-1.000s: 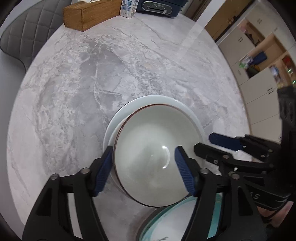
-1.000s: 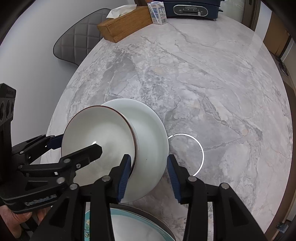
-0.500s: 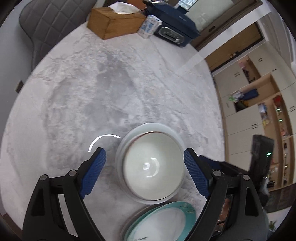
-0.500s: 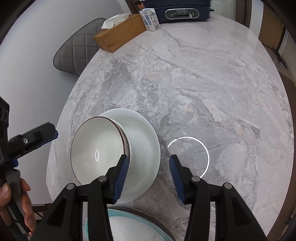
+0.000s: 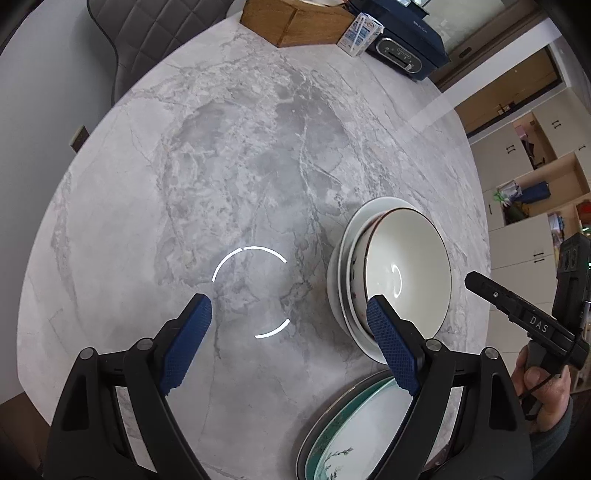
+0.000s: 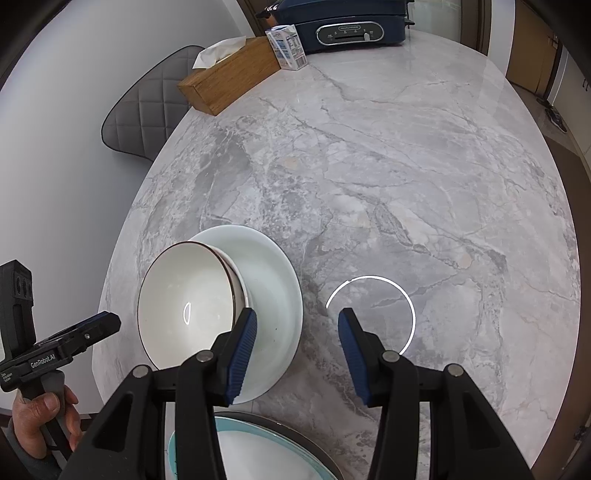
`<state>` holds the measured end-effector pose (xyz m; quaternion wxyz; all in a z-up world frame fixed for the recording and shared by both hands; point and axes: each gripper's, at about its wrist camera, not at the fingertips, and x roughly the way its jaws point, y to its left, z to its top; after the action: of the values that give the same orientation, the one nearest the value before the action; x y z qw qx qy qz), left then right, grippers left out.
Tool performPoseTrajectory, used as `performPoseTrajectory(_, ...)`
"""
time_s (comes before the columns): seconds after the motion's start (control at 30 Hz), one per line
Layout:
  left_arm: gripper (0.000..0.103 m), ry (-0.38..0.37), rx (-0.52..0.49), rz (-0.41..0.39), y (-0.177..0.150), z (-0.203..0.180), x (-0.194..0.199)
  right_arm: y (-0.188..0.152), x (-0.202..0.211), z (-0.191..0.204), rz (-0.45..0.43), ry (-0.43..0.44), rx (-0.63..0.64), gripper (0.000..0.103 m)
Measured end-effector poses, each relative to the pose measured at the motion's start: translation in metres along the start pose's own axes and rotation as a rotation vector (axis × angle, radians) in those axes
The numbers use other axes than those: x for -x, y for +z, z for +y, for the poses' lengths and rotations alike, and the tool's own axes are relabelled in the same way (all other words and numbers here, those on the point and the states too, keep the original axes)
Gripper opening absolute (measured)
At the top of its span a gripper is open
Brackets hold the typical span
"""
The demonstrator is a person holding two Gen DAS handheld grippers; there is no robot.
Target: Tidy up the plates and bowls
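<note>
Bowl (image 5: 406, 273) nested in white plate (image 6: 273, 295), left hand-held gripper (image 5: 284, 336) spread wide beside it

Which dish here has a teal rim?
The plate at the table's near edge; the white plate and the brown-rimmed bowl on it have none.

A bowl (image 6: 188, 314) sits inside a larger bowl (image 6: 273, 291) near the bench (image 6: 406, 184) edge. Just before them, at the near rim, lies a plate (image 6: 258, 454). At the far side a tissue box (image 6: 232, 77), a carton (image 6: 288, 46) beside it, and an appliance (image 6: 343, 29) behind stand together, well apart from the bowls. A chair (image 6: 147, 110) stands off the bench's left edge.
</note>
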<state>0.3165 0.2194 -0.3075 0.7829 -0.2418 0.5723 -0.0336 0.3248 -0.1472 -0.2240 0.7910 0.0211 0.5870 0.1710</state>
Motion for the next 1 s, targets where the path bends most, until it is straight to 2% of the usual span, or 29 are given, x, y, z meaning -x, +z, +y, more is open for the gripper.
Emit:
performPoseTrajectory(0.6, 0.086, -0.019, 0.017, 0.070, -0.003, 0.005, -0.035, -0.003, -0.005, 0.003, 0.014, -0.009, 0.006, 0.050)
performPoseTrajectory(0.87, 0.086, -0.017, 0.038, 0.057, -0.001, 0.010, -0.033, -0.002, -0.005, 0.001, 0.018, -0.009, 0.004, 0.050)
performPoseTrajectory(1.0, 0.086, -0.023, 0.045, 0.084, -0.005, 0.012, -0.040, -0.002, -0.005, -0.001, 0.021, -0.011, 0.002, 0.050)
